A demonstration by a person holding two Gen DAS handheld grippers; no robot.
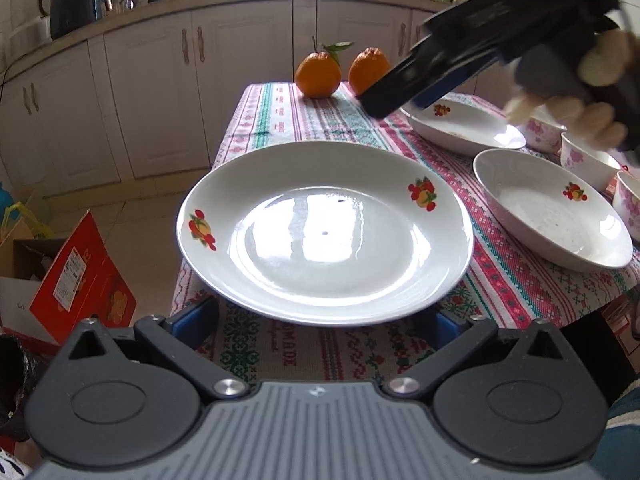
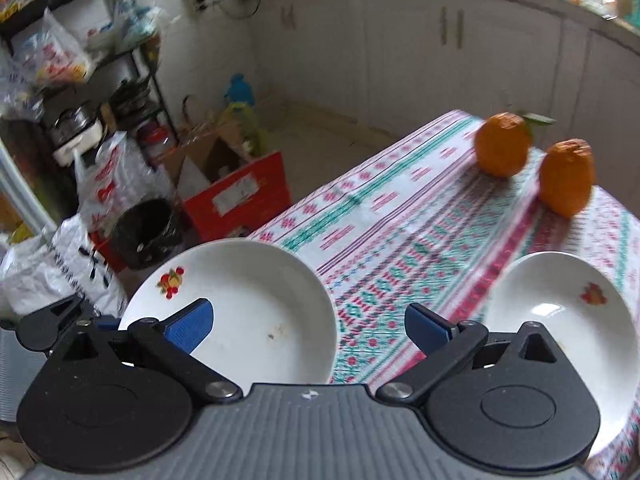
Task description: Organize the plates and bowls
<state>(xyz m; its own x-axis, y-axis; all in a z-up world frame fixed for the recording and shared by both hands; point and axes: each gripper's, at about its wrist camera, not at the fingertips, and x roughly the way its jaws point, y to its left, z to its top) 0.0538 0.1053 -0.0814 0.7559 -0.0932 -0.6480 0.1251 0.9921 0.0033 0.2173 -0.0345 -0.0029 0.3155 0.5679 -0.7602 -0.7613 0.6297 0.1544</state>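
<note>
While my left gripper (image 1: 326, 316) sits low at the near end of the table (image 1: 280, 344), its fingers stand wide apart with the rim of a white plate (image 1: 324, 232) above and between them; whether they touch it I cannot tell. That plate, marked with small fruit prints, overhangs the table's left edge and lies on the patterned cloth (image 1: 312, 120). To its right lie two more plates of the same kind, one nearer (image 1: 552, 210) and one farther back (image 1: 464, 126), and beside them stand pink-flowered bowls (image 1: 588, 160), partly hidden by my right hand (image 1: 576, 88). My right gripper (image 2: 308, 326) hangs above the cloth between two plates, jaws spread and holding nothing; its left finger (image 2: 188, 326) hovers over one plate. Two oranges (image 1: 320, 74) rest at the far end. A red box (image 1: 80, 284) stands on the floor to the left.
</note>
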